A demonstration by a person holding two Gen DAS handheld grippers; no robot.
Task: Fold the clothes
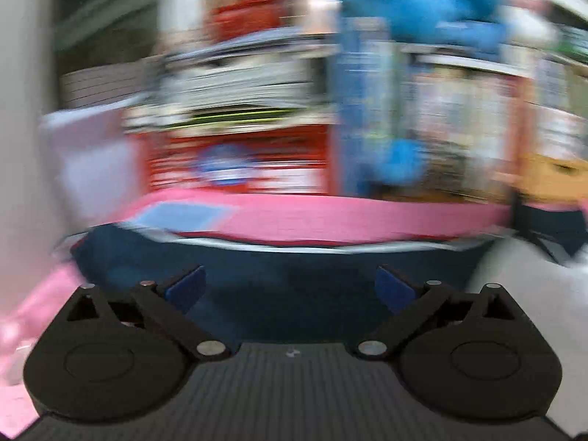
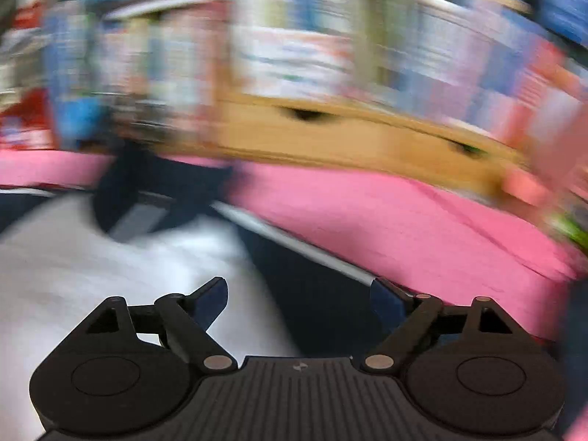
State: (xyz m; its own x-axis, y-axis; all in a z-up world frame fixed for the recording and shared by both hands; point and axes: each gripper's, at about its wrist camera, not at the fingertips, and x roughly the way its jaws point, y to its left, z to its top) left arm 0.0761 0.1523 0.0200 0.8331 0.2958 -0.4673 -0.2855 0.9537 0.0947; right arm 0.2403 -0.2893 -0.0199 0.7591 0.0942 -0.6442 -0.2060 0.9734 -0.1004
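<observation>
Both views are motion-blurred. A dark navy garment (image 1: 279,294) with a pale trim edge lies on a pink surface (image 1: 330,217). My left gripper (image 1: 290,286) is open and empty just above the navy cloth. In the right wrist view a white garment (image 2: 92,275) lies at the left, next to the navy cloth (image 2: 316,294). My right gripper (image 2: 297,305) is open and empty, with its left finger over the white cloth and its right finger over the navy cloth.
Behind the pink surface (image 2: 404,220) stands a cluttered shelf of books and boxes (image 1: 239,84), with a blue plush shape (image 1: 441,7) above. A yellow-brown box (image 2: 349,136) sits at the back right. A pale wall (image 1: 22,147) is at the left.
</observation>
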